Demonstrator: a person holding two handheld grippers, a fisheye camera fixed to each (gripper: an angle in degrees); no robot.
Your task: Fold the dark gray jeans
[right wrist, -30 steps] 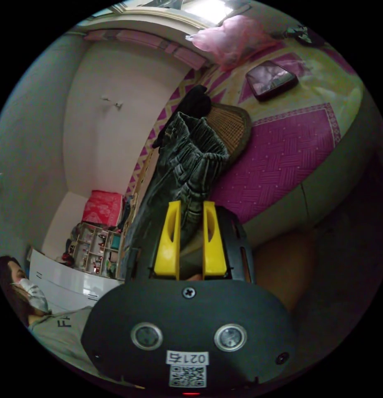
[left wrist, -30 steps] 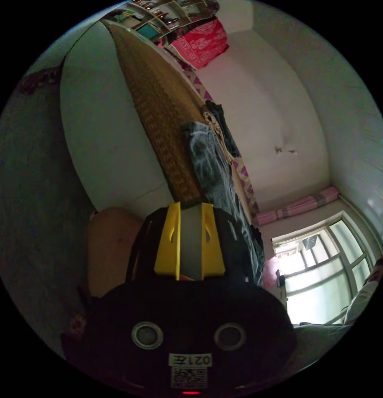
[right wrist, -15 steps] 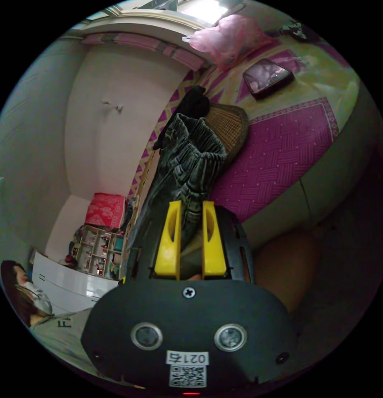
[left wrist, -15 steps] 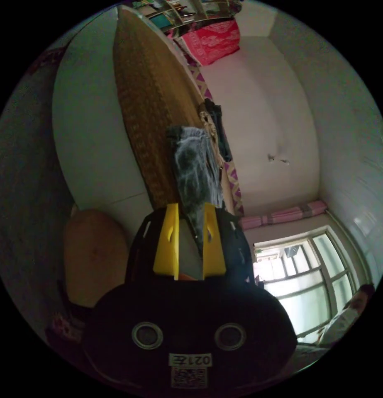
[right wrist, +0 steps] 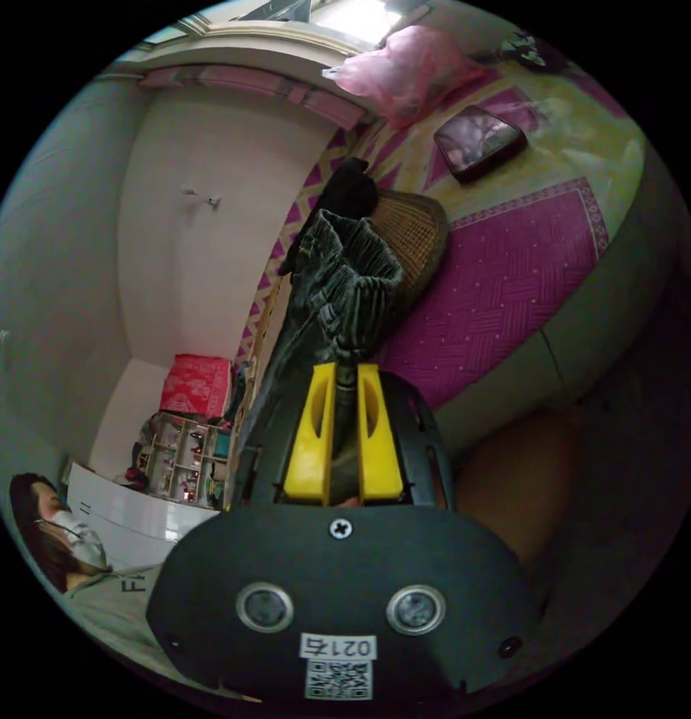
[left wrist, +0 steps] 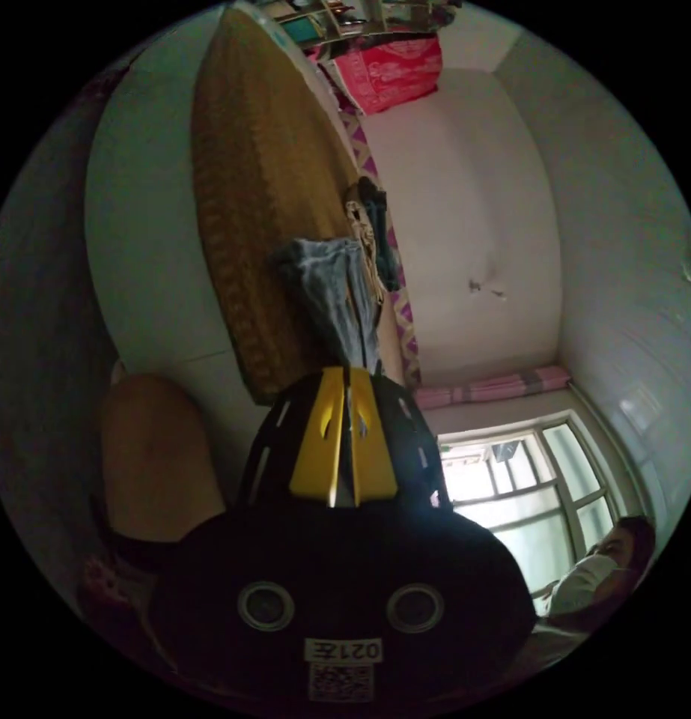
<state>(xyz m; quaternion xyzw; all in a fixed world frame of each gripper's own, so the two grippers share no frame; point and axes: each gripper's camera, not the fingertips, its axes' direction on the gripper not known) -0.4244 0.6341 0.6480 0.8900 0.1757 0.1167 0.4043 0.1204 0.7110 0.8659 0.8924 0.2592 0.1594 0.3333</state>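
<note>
In the left gripper view, a woven mat covers the bed at the left, and the jeans lie along it, one end running down into the left gripper. Its 2 yellow jaws are clenched on that end, with only a thin strip of cloth showing between them. Just beyond the jeans sits a small heap of dark clothes. A red cloth hangs near the top, below some shelves. To the right are the pale wall and, lower, a bright window; a person shows at the lower right edge.

In the right gripper view, a person is at the lower left edge, with shelves and a red cloth above. In the middle, the jeans rise in gathered folds from the right gripper, whose 2 jaws are clamped on the bunched fabric. A dark garment lies past the jeans, beside the mat. To the right spreads a magenta bedcover; a dark tablet-like slab and a pink bag lie farther up.
</note>
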